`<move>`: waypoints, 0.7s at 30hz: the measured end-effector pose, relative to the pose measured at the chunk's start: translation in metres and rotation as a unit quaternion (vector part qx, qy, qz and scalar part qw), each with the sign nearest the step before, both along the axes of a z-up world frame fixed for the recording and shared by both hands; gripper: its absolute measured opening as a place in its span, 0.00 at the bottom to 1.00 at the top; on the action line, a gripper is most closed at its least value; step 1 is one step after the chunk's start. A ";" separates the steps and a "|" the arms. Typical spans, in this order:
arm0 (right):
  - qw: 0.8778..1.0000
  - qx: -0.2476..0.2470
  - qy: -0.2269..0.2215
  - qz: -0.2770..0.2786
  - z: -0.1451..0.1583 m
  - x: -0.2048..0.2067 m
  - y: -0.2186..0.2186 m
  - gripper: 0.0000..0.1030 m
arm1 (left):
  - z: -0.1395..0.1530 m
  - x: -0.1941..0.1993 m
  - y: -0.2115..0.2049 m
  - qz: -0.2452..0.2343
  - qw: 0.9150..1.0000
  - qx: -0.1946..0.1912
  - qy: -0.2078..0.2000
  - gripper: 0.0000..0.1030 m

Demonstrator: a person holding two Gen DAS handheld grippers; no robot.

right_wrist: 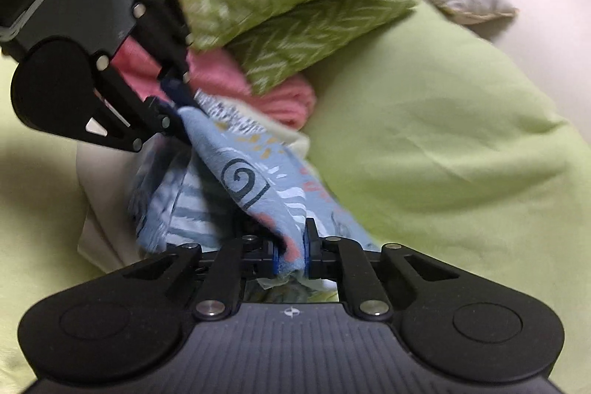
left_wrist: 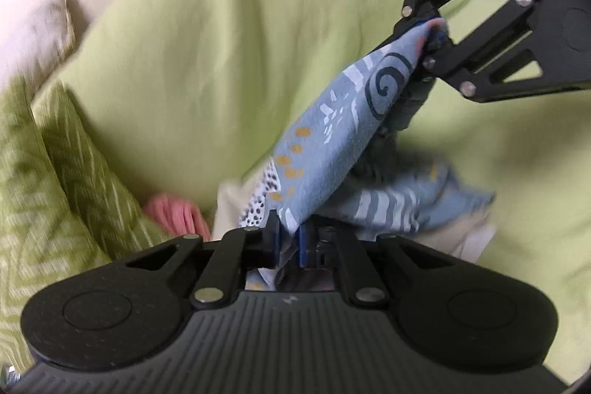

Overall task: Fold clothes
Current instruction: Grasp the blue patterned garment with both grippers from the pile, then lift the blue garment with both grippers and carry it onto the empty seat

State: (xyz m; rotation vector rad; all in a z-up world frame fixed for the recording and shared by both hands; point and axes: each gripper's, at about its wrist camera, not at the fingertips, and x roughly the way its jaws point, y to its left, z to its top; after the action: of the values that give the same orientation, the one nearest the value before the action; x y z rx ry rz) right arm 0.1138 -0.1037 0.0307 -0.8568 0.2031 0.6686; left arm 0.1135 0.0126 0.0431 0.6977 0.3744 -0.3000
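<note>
On the left of your left wrist view, two green patterned pillows (left_wrist: 55, 150) lean at the edge of the bed (left_wrist: 207, 36), which is covered in a plain lime-green sheet, and a pink cloth (left_wrist: 173, 213) lies bunched just beside them. Next comes a cream cloth (left_wrist: 227, 205), lying flat on the sheet under the piece you are working on. That piece is the blue garment (left_wrist: 332, 143): light blue fabric printed with a dark navy spiral, white dashes and stripes, mustard-yellow spots and a black-dotted white patch, with some coral marks showing in the right wrist view. Your left tongs (left_wrist: 291, 239) are closed tight on one edge of it, the blue pads pinching the fabric. From there the garment stretches up and to the right as a taut band to your right tongs (left_wrist: 434, 36), which are likewise clamped on its opposite edge, fabric bunched between the pads. The rest of the garment hangs down between the two grips and rests in a loose crumpled heap on the cream cloth. Both views are blurred, so finer detail of the seams cannot be made out.
</note>
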 end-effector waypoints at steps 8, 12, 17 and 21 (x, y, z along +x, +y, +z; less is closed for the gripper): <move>0.987 0.150 0.001 -0.063 0.096 -0.045 -0.093 0.09 | 0.085 -0.057 -0.055 -0.118 0.989 -0.078 -0.042 0.07; 0.974 0.206 0.007 -0.098 0.129 -0.086 -0.155 0.09 | 0.112 -0.090 -0.090 -0.186 0.976 -0.101 -0.042 0.07; 0.956 0.257 0.008 -0.141 0.157 -0.147 -0.235 0.09 | 0.129 -0.118 -0.141 -0.265 0.957 -0.119 -0.005 0.09; 0.939 0.279 0.021 -0.201 0.156 -0.166 -0.292 0.09 | 0.111 -0.101 -0.207 -0.301 0.946 -0.113 0.046 0.30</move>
State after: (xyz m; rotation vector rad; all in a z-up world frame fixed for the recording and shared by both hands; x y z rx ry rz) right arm -0.0521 -0.3953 0.1866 -0.2399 0.2056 0.3271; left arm 0.0122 -0.1939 0.1538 0.5597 0.2011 -0.9436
